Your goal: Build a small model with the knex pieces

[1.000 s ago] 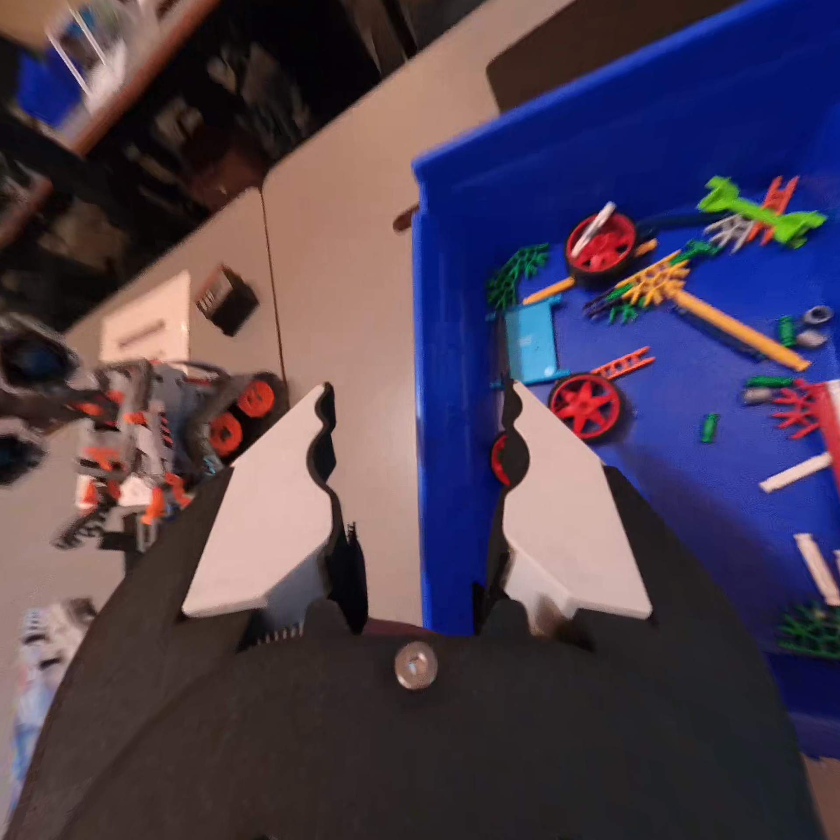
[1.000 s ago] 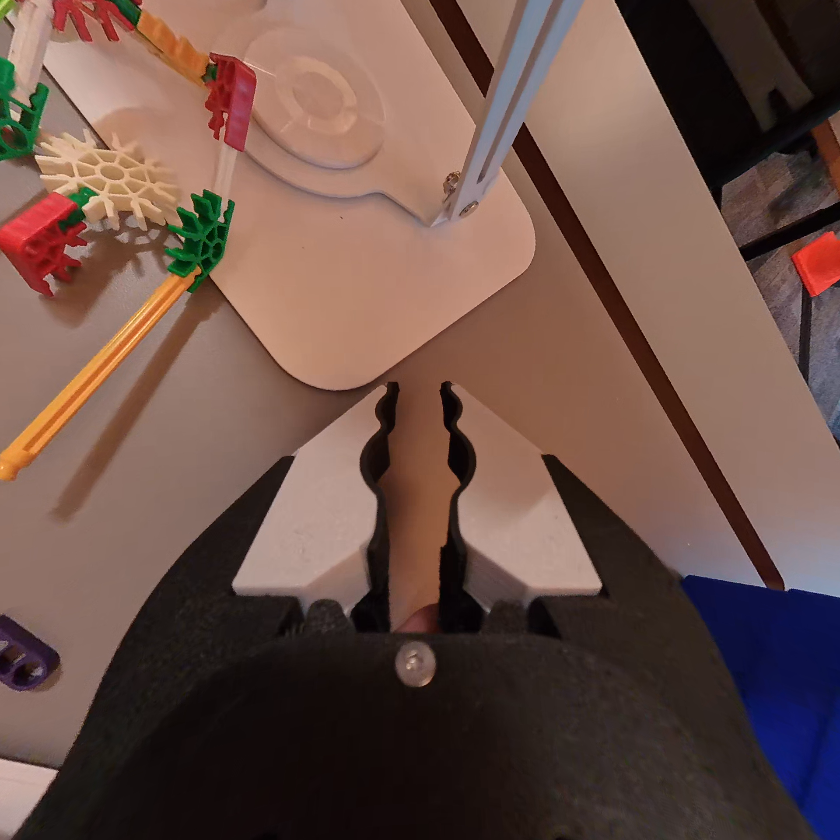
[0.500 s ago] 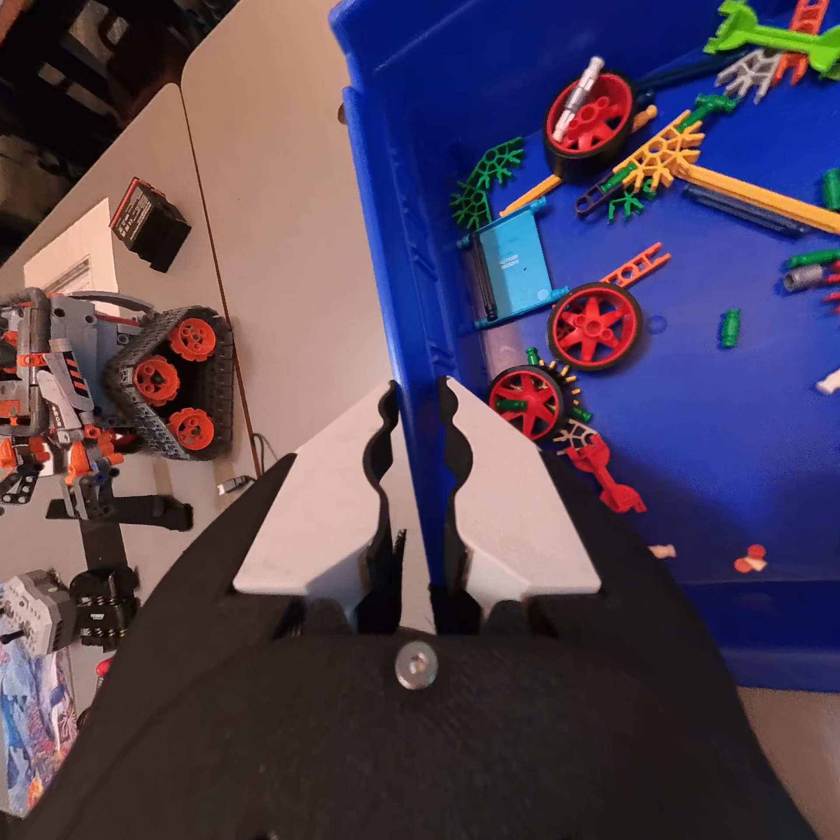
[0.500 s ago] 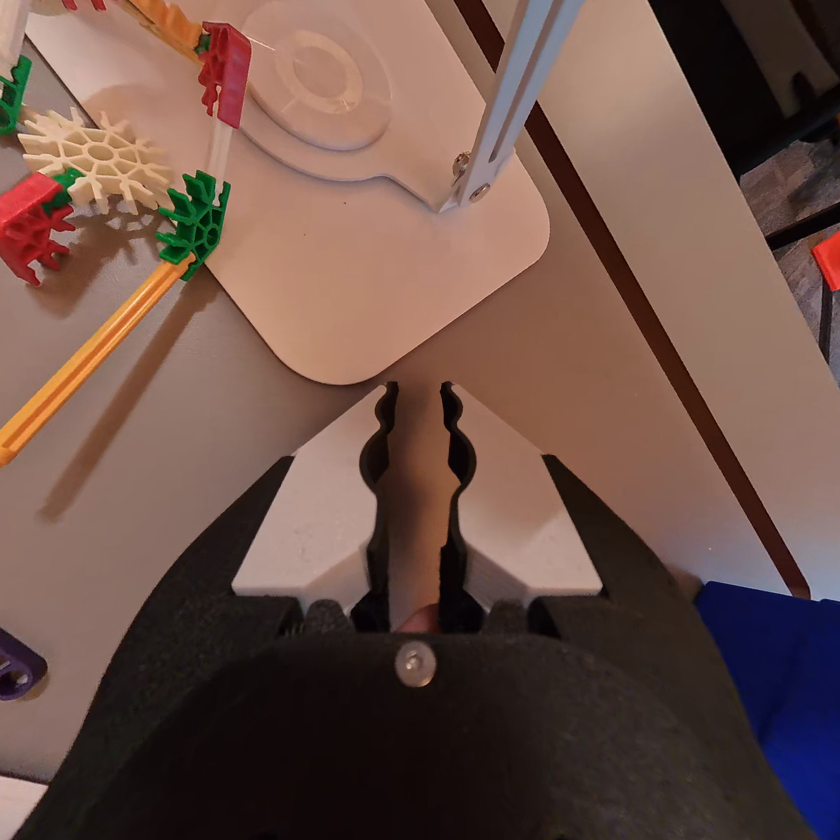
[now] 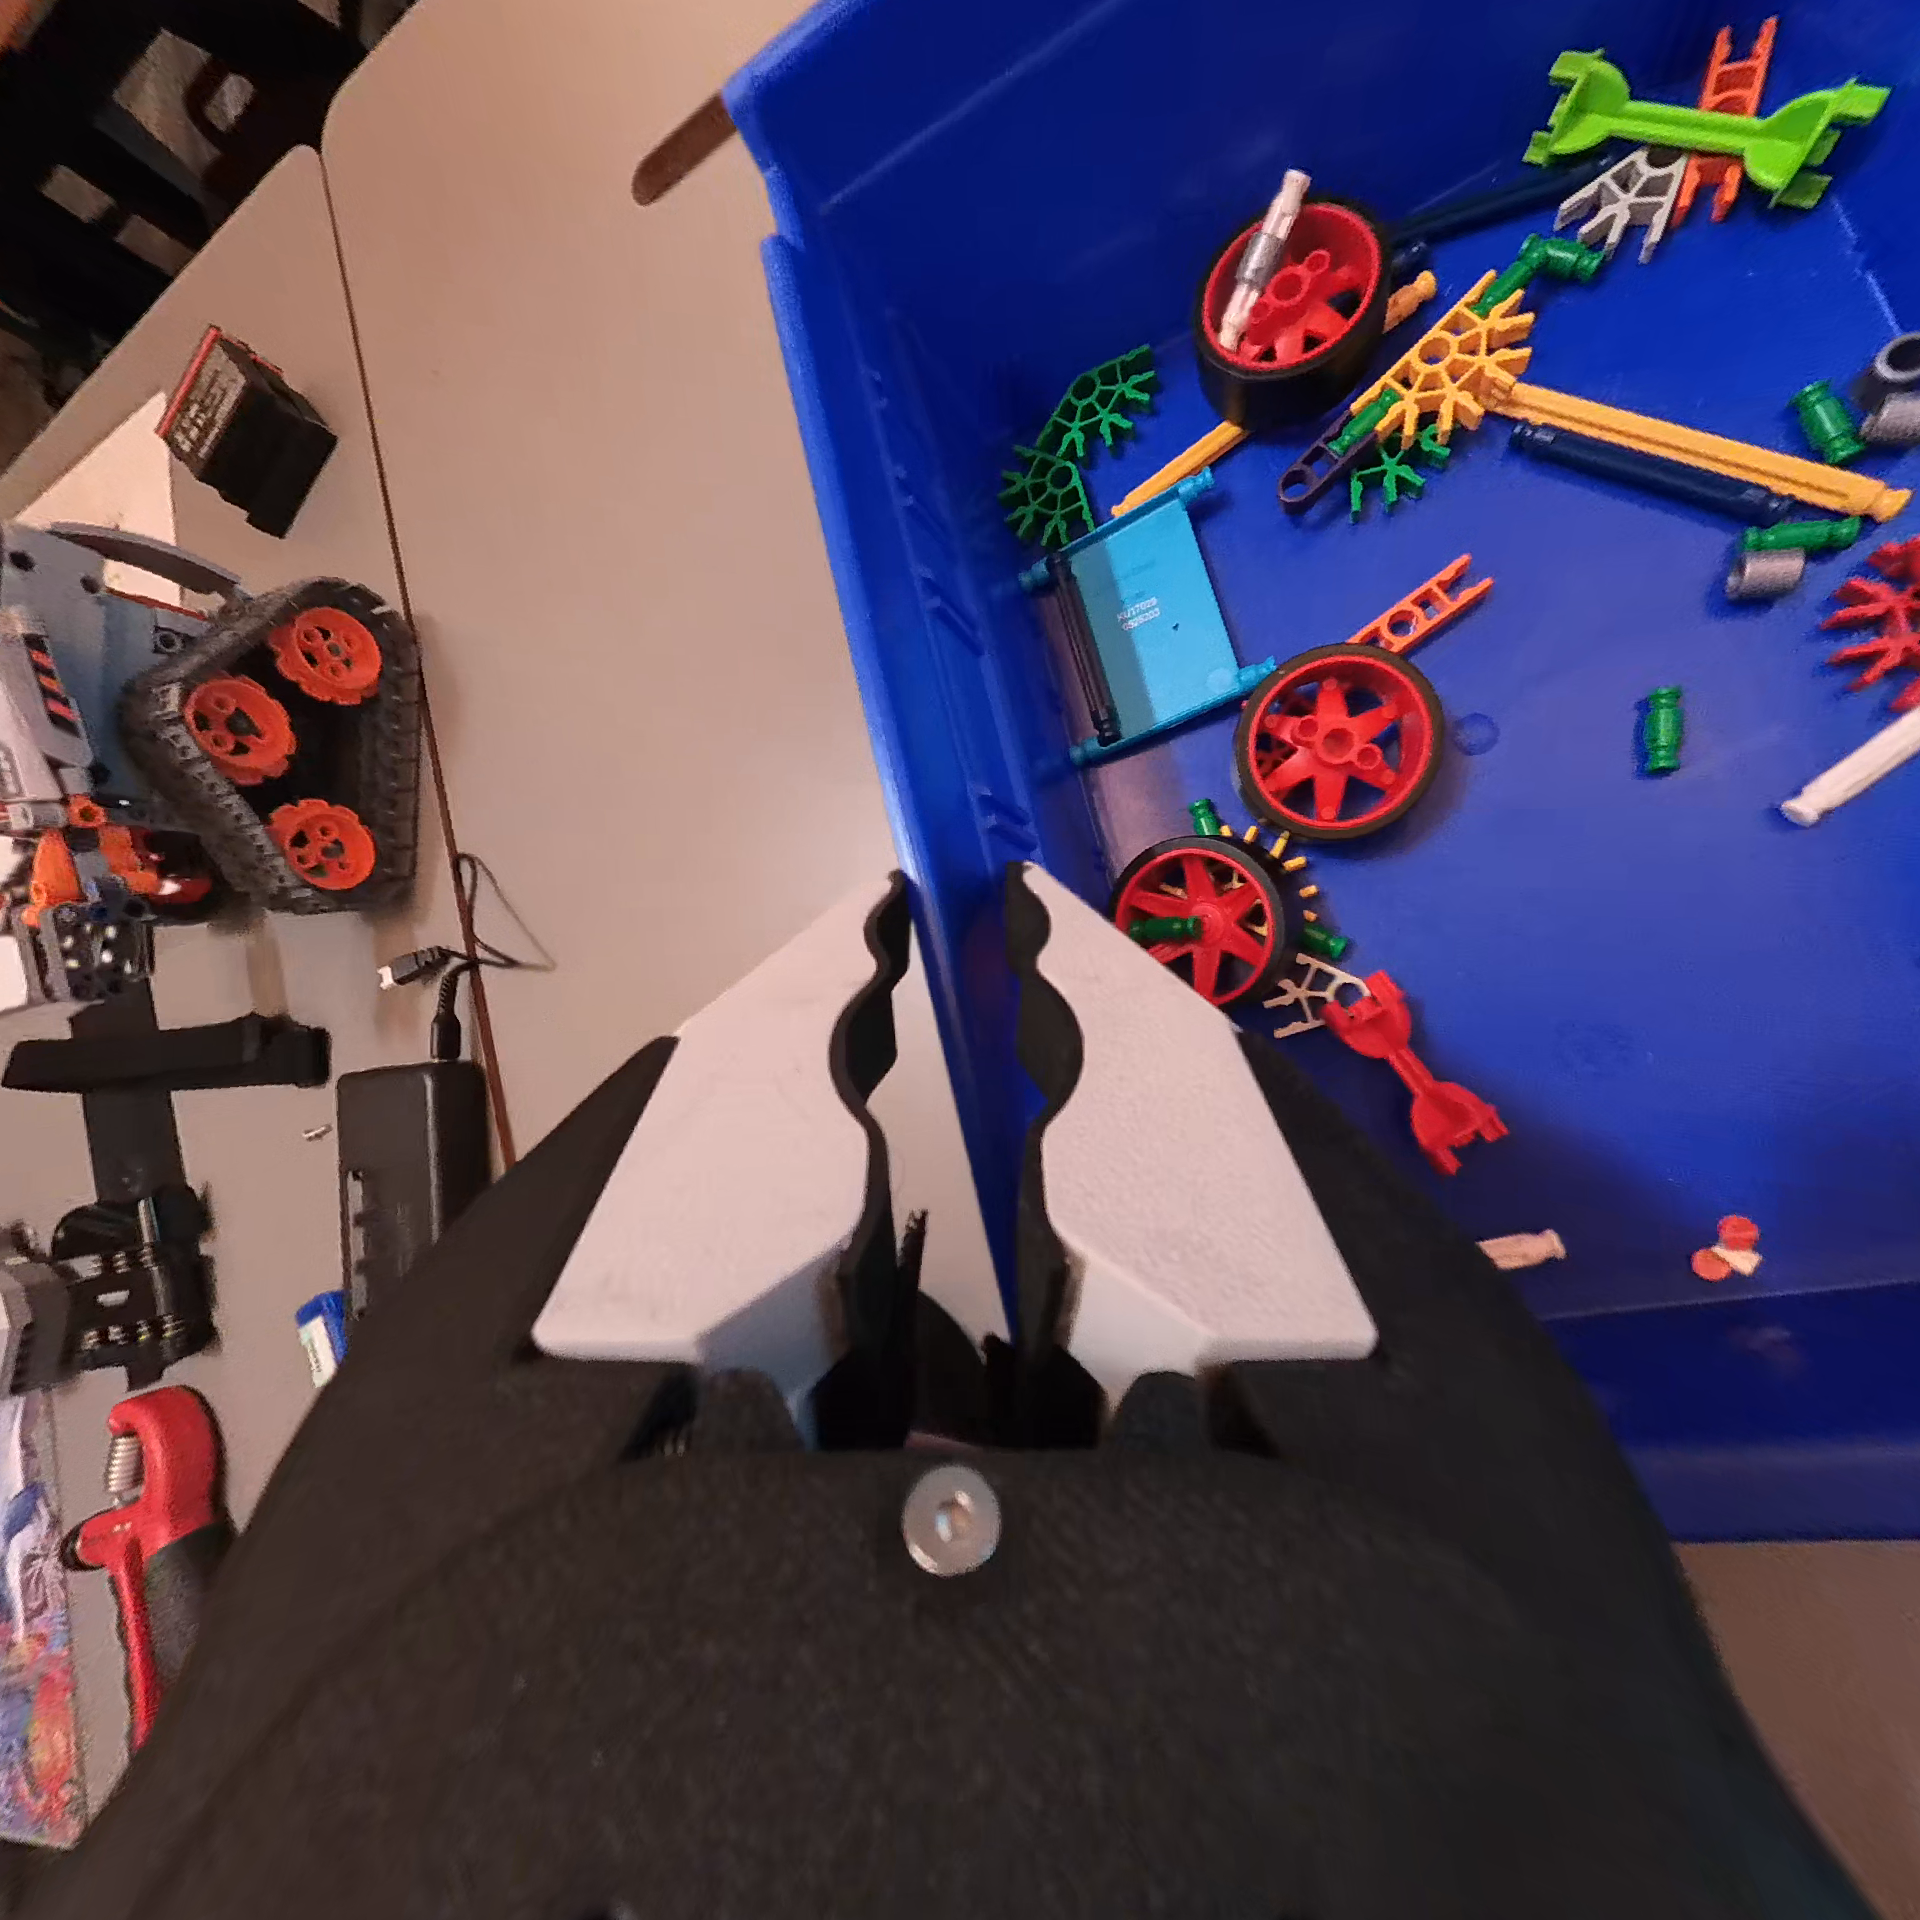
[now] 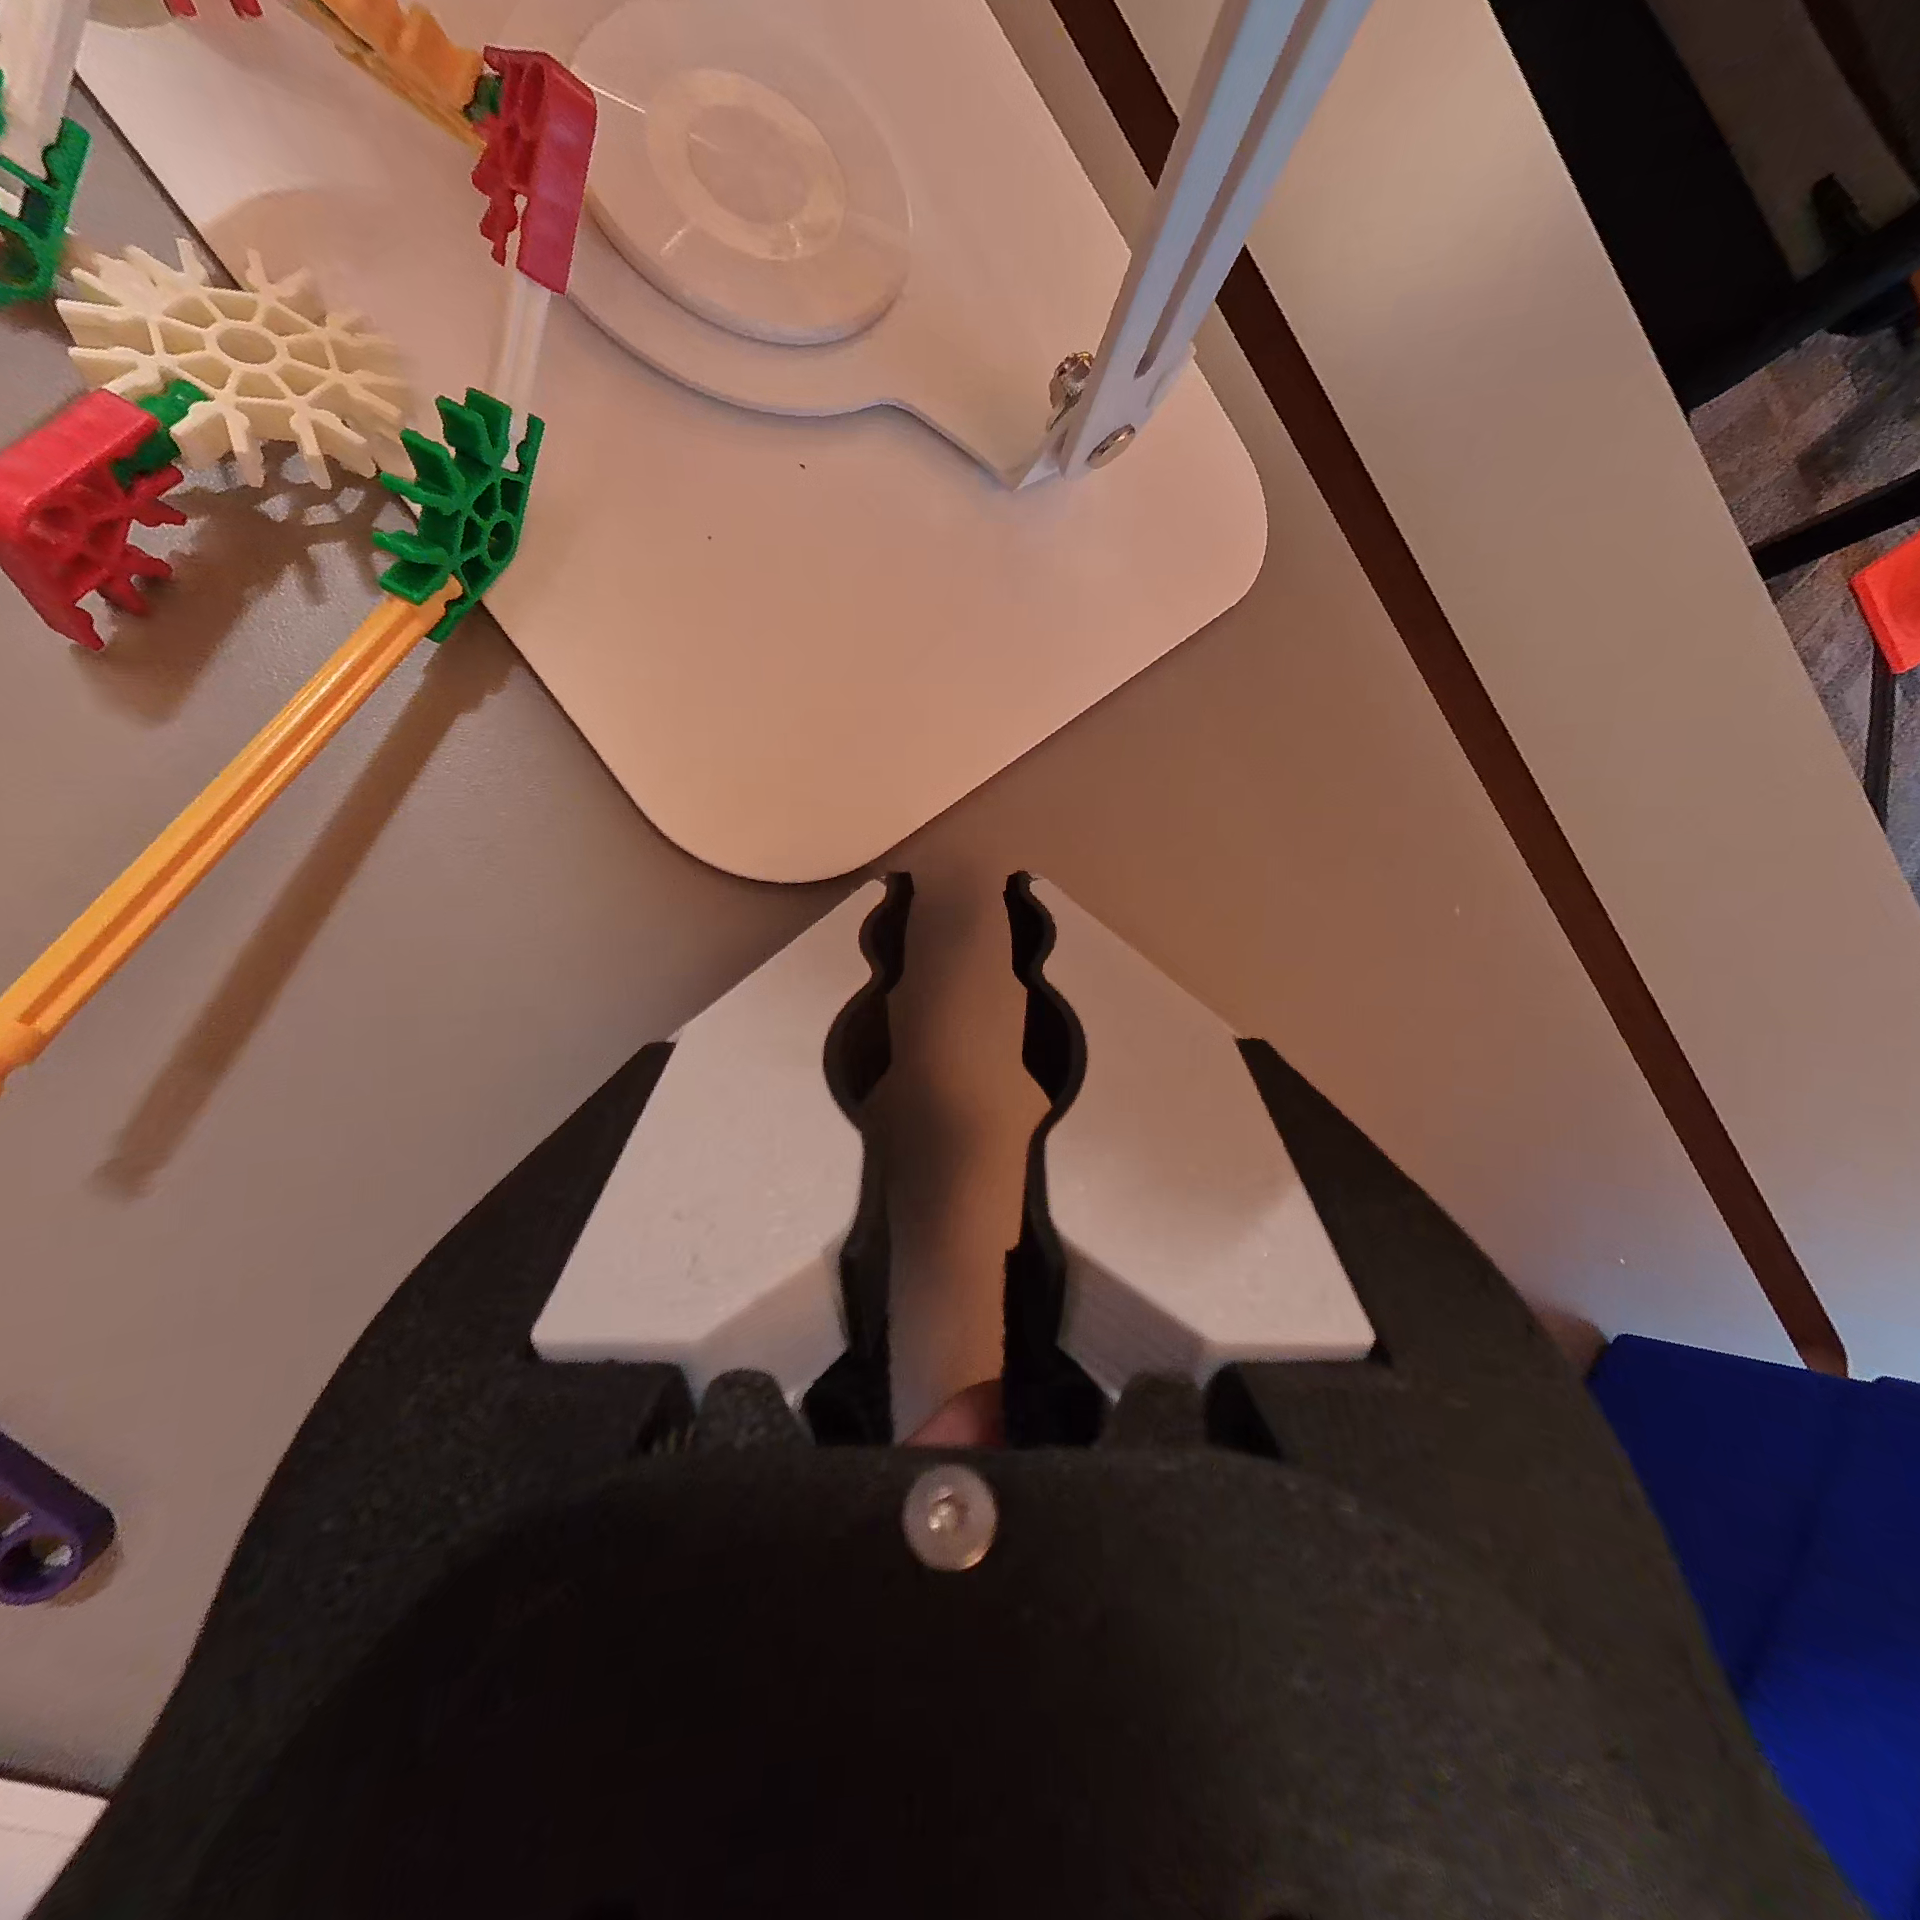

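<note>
My left gripper [image 5: 958, 883] straddles the left wall of a blue bin [image 5: 894, 540], and its jaws are closed to a narrow gap with the wall's rim between them. The bin holds loose construction-toy parts: red wheels [image 5: 1338, 736], a light blue panel [image 5: 1148, 623], a yellow rod [image 5: 1704, 457] and green connectors [image 5: 1075, 447]. My right gripper [image 6: 958, 881] is closed to a narrow slit and empty, low over the table at the corner of a white stand base [image 6: 883, 644]. A toy assembly with a white snowflake connector [image 6: 234, 358], a green connector [image 6: 462, 514] and a yellow rod [image 6: 218, 790] lies to its left.
A tracked toy robot [image 5: 260, 727], a black box [image 5: 249, 436], a black power adapter [image 5: 410, 1174] and a red clamp [image 5: 156, 1538] lie on the table left of the bin. A slanted white stand arm [image 6: 1195, 229] rises ahead of the right gripper. A purple piece [image 6: 36, 1538] lies at the lower left. One gripper's finger ends stand about 55 cm off the other's.
My left gripper went from wide open to nearly closed and moved onto the bin's left wall. My right gripper crept slightly forward toward the white base and stayed closed.
</note>
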Demonstrator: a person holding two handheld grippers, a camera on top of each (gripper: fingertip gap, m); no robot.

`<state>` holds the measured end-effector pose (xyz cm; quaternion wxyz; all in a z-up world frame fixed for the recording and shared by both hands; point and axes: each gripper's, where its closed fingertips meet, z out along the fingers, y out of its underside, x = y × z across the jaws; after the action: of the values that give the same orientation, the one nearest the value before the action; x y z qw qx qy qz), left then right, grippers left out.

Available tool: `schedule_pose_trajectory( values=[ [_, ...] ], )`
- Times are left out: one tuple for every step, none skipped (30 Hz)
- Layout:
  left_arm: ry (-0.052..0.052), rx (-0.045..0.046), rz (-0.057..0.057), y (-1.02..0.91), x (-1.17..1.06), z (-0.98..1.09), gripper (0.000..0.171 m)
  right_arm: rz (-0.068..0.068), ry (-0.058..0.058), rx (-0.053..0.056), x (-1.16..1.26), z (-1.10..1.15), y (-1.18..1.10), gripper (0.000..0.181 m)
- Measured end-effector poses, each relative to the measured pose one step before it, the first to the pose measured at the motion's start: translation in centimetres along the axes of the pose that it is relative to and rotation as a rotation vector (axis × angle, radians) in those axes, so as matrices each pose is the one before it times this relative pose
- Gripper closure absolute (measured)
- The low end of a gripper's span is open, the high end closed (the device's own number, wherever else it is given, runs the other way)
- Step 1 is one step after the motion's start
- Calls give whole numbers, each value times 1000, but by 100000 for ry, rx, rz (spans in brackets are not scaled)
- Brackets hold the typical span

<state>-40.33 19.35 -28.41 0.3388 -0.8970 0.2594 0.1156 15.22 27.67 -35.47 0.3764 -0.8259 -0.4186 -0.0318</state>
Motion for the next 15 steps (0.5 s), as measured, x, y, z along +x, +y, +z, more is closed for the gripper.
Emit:
schedule_pose_trajectory(
  values=[
    [-1099,1219,507,-69,-32,-342,154,23,34,-49,3,6,-4,163],
    [-3671,2044,-239,-369,-516,-425,145,13,3,8,-11,10,-2,163],
    [-2694,2053,-443,-527,-460,-468,133,-29,-8,54,-6,-3,-4,164],
    [-1283,2285,144,-693,-267,-487,126,6,-22,38,10,6,-2,164],
    [-720,2587,658,-869,-164,-440,124,82,-47,23,-2,-8,-2,164],
    [154,2882,1480,-1024,50,-360,124,90,-59,15,-8,8,-6,164],
    [1838,2725,2956,-1061,459,-197,124,-46,17,-42,-11,0,8,164],
    [2882,1763,3673,-958,718,-36,124,-213,126,-88,0,-2,-13,164],
    [2445,1098,3951,-895,690,138,124,-204,103,-86,-8,-4,4,164],
    [2213,440,5000,-795,700,272,127,-126,49,-65,-20,7,-10,164],
    [2610,-141,5293,-687,777,377,131,-93,46,-32,-17,6,-8,164],
    [2555,-170,5017,-674,739,459,133,-102,56,9,-21,3,-10,165],
    [3017,-204,4864,-625,770,542,133,-101,92,27,-3,8,-9,165],
    [4583,-151,4714,-566,968,591,137,36,62,14,6,10,-13,165],
    [4800,-696,4688,-431,964,642,137,206,-33,38,11,3,-4,165]
  ],
)
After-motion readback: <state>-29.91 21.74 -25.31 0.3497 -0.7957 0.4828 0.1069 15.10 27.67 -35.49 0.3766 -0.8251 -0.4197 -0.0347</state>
